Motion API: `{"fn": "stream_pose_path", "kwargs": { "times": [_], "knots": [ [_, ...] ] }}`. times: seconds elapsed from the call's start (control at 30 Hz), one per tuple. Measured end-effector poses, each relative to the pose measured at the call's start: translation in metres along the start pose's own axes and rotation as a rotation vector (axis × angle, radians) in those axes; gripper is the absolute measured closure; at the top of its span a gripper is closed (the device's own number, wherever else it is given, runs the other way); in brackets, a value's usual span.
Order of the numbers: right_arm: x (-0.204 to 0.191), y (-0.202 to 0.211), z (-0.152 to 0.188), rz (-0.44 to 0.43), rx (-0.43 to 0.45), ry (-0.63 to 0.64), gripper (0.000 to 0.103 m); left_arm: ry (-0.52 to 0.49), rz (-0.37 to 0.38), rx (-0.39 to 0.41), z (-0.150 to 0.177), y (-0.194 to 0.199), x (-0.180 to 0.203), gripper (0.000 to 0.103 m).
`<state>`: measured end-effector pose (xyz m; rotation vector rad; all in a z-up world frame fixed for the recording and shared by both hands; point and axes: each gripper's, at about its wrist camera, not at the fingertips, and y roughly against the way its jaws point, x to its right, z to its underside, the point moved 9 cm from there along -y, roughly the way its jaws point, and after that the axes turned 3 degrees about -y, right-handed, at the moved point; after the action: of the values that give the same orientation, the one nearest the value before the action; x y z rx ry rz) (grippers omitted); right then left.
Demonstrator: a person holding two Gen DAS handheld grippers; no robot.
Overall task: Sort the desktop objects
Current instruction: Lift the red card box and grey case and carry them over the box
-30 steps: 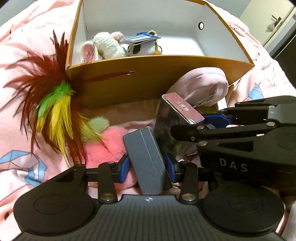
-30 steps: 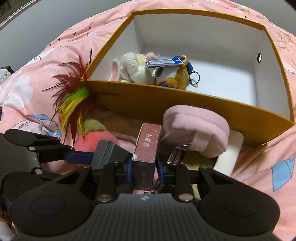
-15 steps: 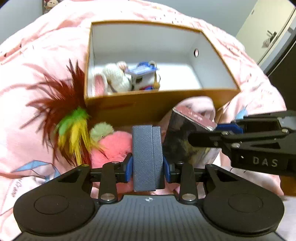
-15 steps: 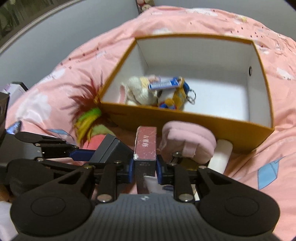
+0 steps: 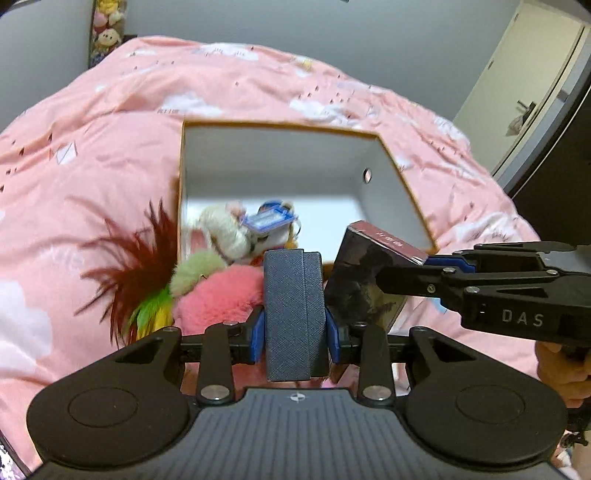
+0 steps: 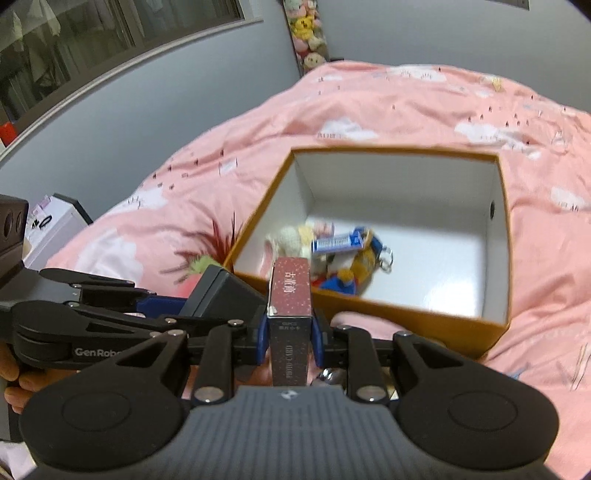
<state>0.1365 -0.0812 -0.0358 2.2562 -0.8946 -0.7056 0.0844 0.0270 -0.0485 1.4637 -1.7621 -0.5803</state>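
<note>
My left gripper point(image 5: 294, 328) is shut on a dark grey textured case point(image 5: 293, 314), held upright. Just to its right, my right gripper point(image 6: 290, 332) is shut on a slim maroon card box point(image 6: 290, 306). That card box point(image 5: 369, 280) also shows in the left wrist view, and the grey case point(image 6: 225, 295) in the right wrist view. Both are held above the pink bedspread point(image 5: 92, 155), in front of an orange cardboard box point(image 6: 391, 149) with a white inside. Plush keychain toys point(image 6: 332, 254) lie in its near left corner.
A red, green and yellow feather toy point(image 5: 140, 266) and a pink fluffy ball point(image 5: 218, 291) lie by the cardboard box's near left corner. Stuffed toys point(image 6: 306, 33) are stacked against the back wall. A white device point(image 6: 55, 221) stands left of the bed.
Both grippers have risen with their loads, and the views now look down into the cardboard box. The grey case went from tilted to upright as the left jaws closed on it.
</note>
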Motion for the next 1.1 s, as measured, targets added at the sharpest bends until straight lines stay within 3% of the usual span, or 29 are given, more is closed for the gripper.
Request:
{"fn": "stream_pose_path", "kwargs": {
  "times": [0.37, 0.7, 1.1],
  "knots": [
    [0.012, -0.009, -0.052, 0.012, 0.106, -0.016, 0.078, 0.015, -0.085, 0.102, -0.055, -0.006, -0.011, 0.065],
    [0.032, -0.041, -0.087, 0.04, 0.137, -0.062, 0.078, 0.016, -0.118, 0.085, -0.09, -0.036, -0.033, 0.065],
    [0.04, -0.081, -0.123, 0.002, 0.169, -0.109, 0.078, 0.039, -0.15, 0.145, -0.147, -0.04, -0.074, 0.065]
  ]
}}
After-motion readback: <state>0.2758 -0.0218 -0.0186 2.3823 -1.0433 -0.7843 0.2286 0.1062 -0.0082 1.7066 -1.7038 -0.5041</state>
